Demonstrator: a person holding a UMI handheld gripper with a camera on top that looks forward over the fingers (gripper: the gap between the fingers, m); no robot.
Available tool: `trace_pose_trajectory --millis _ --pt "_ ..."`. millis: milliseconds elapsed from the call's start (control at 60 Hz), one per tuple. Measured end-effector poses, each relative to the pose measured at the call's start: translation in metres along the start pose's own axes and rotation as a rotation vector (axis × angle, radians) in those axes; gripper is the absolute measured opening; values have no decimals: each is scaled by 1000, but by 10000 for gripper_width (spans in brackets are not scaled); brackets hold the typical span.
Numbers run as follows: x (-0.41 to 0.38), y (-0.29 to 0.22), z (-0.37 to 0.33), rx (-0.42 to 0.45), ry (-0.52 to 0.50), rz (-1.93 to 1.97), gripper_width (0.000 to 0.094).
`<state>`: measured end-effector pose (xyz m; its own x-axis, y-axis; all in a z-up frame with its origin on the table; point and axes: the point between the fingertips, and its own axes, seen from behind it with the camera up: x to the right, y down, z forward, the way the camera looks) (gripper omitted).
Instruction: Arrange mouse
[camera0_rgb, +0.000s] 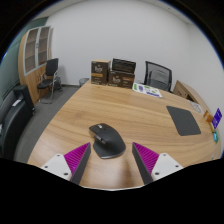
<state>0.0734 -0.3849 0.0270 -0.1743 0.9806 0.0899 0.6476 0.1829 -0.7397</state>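
Note:
A dark grey computer mouse (105, 139) lies on the wooden table (120, 105), near its front edge. My gripper (112, 158) is open, its two fingers with magenta pads (76, 156) spread wide just behind the mouse. The mouse sits just ahead of the fingertips, closer to the left finger, with a gap at either side. A dark grey mouse pad (185, 121) lies flat on the table far to the right, beyond the right finger.
Cardboard boxes (113, 72) stand at the table's far edge. A coloured leaflet (146, 90) lies near them. Black office chairs (157, 73) stand around the table, one (50, 76) by a cabinet at the left. A small colourful box (216, 116) sits at the right edge.

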Motion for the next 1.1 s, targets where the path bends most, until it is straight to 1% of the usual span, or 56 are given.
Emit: trace_pose_trajectory --millis 200,317,533,817,900,950,983,1017,1033,1067,1100 --pt "3 -8 35 -9 16 -2 863" --pt "1 -12 49 -14 0 18 861" --pt "6 -21 74 -16 9 30 861" --pt "26 -28 88 -18 29 93 858" --pt "29 -29 90 -21 26 108 838" --pt "27 -29 91 -19 17 118 785" --pt "26 -29 92 -19 12 122 710" --pt "22 -29 91 -21 -3 126 550" --pt "23 -28 91 -22 2 129 507" --pt "25 -28 90 -22 11 130 502" --pt "25 -27 89 -25 13 124 471"
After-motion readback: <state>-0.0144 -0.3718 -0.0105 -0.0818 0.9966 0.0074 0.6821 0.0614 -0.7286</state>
